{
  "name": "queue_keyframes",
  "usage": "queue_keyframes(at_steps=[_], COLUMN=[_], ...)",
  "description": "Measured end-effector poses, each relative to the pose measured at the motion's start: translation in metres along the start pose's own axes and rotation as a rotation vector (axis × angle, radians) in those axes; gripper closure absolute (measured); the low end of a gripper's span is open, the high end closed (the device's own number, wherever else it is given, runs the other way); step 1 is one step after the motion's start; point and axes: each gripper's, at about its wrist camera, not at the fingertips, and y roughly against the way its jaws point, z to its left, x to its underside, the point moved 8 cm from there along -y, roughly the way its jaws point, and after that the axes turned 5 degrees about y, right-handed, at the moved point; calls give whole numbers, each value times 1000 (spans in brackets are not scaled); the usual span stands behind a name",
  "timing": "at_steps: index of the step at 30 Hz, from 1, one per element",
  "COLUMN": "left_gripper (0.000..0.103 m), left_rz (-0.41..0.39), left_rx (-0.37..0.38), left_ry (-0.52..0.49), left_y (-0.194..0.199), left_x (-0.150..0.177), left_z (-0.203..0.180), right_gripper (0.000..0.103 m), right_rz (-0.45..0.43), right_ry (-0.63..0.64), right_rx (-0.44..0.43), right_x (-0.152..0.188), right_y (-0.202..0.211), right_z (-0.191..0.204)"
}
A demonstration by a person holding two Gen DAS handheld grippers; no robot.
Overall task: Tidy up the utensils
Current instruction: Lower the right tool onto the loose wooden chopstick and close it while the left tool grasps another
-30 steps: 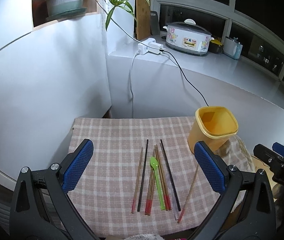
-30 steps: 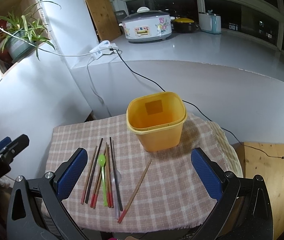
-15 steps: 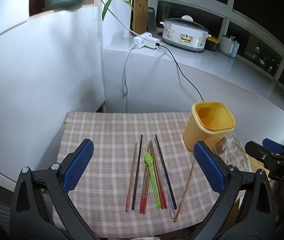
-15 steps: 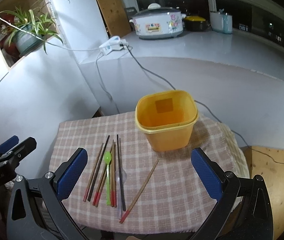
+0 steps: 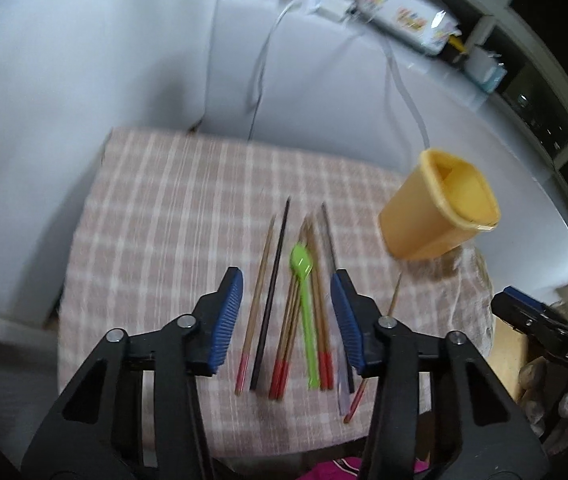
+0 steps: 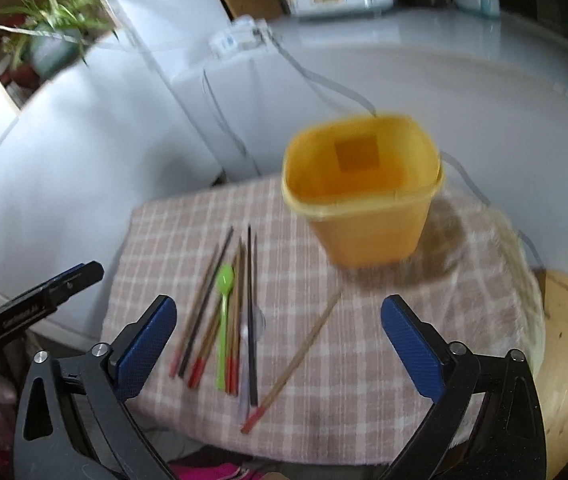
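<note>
The checked surface (image 6: 383, 344) carries a yellow bin (image 6: 363, 196) standing upright and empty at its far right, with the utensils lying loose to its left, so the first pick looks about to start. The left hand-held gripper (image 5: 287, 316) hangs partly open over the chopsticks (image 5: 268, 300), gripping nothing; the right hand-held gripper (image 6: 280, 332) is wide open and empty. Next, the left should drop and close on one thin stick, or the green spoon (image 5: 305, 312) among them.

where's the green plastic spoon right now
The green plastic spoon lies on the pink checked cloth among the red-tipped wooden chopsticks, left of the yellow plastic container in the right wrist view.
</note>
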Motion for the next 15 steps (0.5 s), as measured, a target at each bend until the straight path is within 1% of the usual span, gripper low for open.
queue_keyframes(at_steps=[1,3,5,7,9,10,13,14,15], left_gripper=[63,64,64,64,68,68,72,73,74], left_rz=[25,58,83,112,137,144,173,181,194], left_rx=[-3,-6,-14,-15,-15,-15,-23,-23,-25], left_ry=[12,17,21,42,58,54,23,15,2], left_y=[-7,-19,-30,-41,-52,-59,-75,-79,-85], left_x=[6,13,18,20,20,18,14,13,12], left_z=[7,15,23,31,37,38,37,35,33], right_gripper=[12,20,25,31,40,41,50,56,60], right_rz=[25,83,128,174,206,219,252,259,268], right_ry=[-10,-60,-128,-174,-205,-220,-267,-276,-286], right_rx=[-1,-3,-33,-40,-50,-56,-59,-55,-52], right_x=[5,17,28,36,40,42,42,42,42], right_y=[-7,-23,-37,-50,-60,-64,-78,-83,-88], right_z=[-3,-11,-19,-24,-29,-31,-37,-40,-41])
